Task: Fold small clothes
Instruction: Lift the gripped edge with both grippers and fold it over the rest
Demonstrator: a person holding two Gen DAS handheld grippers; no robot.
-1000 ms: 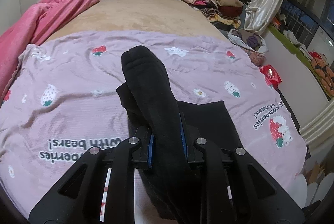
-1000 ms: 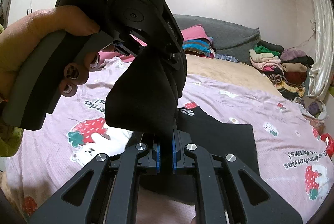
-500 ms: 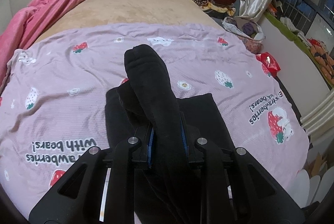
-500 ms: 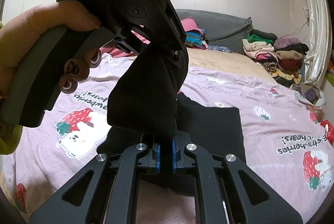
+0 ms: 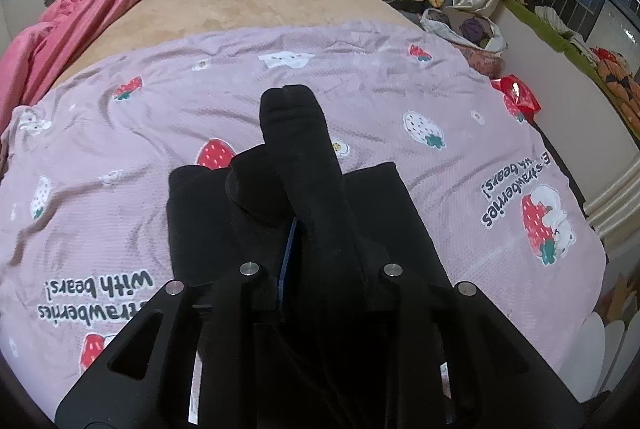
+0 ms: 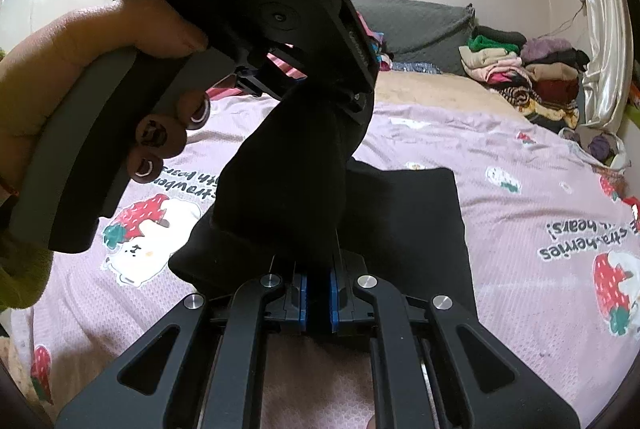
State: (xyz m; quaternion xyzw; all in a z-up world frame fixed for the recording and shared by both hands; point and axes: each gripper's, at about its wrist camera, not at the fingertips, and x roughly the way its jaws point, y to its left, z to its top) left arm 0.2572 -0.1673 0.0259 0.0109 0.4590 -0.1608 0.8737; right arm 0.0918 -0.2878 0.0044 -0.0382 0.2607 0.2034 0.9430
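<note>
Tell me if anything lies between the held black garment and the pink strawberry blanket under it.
Only its own lower part: the black fabric garment, held between both grippers, hangs over the half already spread flat on the pink strawberry blanket. Nothing else shows there. The left gripper is opening.

Black garment [image 6: 288, 185] clamped btwn R tool [image 6: 318, 299] & L tool [image 6: 320, 85], above bedsheet [image 6: 520, 213].
</note>
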